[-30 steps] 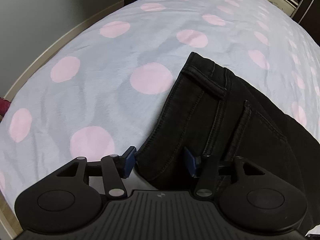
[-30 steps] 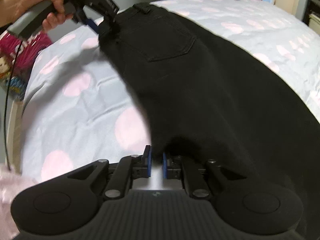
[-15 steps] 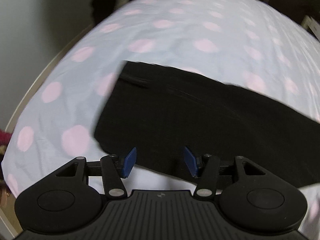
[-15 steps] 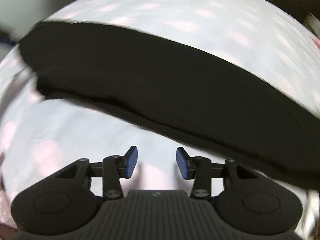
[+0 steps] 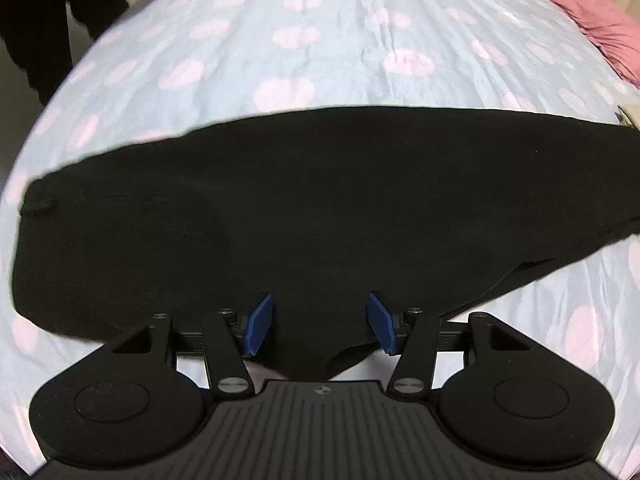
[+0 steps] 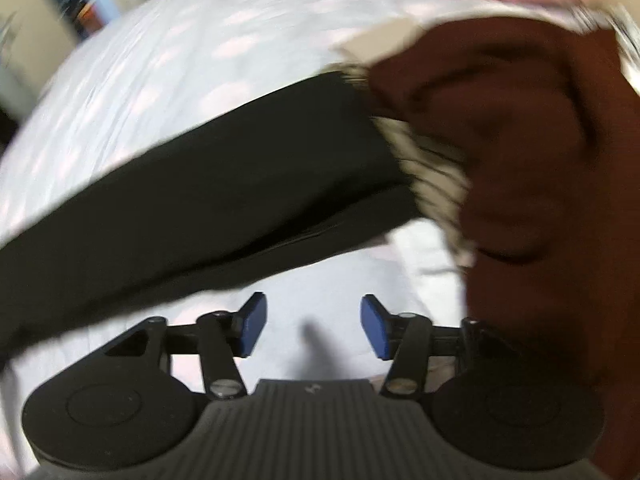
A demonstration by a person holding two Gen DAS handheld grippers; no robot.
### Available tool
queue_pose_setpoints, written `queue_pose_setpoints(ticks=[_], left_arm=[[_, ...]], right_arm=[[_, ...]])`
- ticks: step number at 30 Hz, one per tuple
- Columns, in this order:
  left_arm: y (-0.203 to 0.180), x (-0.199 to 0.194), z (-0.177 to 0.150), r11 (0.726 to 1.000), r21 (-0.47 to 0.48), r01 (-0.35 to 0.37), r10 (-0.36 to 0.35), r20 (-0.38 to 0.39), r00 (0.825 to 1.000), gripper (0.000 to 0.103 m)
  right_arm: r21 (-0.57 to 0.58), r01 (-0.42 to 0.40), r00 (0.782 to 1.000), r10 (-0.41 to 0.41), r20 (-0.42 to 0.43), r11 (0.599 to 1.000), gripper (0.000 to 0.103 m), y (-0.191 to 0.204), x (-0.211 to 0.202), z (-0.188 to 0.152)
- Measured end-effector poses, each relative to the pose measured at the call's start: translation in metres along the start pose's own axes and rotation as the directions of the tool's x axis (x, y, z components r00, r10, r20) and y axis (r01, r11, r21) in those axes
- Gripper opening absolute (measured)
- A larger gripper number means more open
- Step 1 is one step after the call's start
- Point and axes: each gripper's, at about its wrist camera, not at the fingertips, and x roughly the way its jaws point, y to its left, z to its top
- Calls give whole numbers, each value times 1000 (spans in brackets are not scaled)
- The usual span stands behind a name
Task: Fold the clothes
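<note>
1. 2 grippers show, each from its own wrist camera, both above a bed covered by a pale blue sheet (image 5: 332, 12) with pink dots.
2. Black trousers (image 5: 320, 208) lie flat on the sheet as a long band running from left to right across the left wrist view; a seam or belt loop shows at their left end.
3. Left gripper (image 5: 319, 329) hangs over the near edge of the trousers with its blue fingers (image 5: 259, 329) spread wide; dark cloth fills the gap between them, but neither pad presses on it.
4. Right gripper (image 6: 313, 331) has its blue pads (image 6: 251, 330) spread apart as well, over bare sheet (image 6: 168, 64), just beside the near edge of the trousers (image 6: 208, 200) and not touching them.
5. Right wrist view is blurred; a dark reddish-brown garment (image 6: 540, 168) fills its right side, with a pale striped fabric (image 6: 432, 168) at its edge meeting the end of the trousers.
6. Pink bedding (image 5: 600, 28) sits at the far right of the bed in the left wrist view.
7. 1 person's dark-clothed legs (image 5: 44, 28) stand by the bed at the upper left.
</note>
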Motion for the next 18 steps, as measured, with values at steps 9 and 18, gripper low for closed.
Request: queue_pose_setpoints(ticks=[9,18], left_arm=[[-43,28,19,998,38,-51,52,-24,998,51],[-55,41,15,986,143,-82,85,-20,996,51]], right_arm=[[311,-160,987,141,81,937,67,-31,24,22],[403,-199,978,155,140,893,50,-39,59,42]])
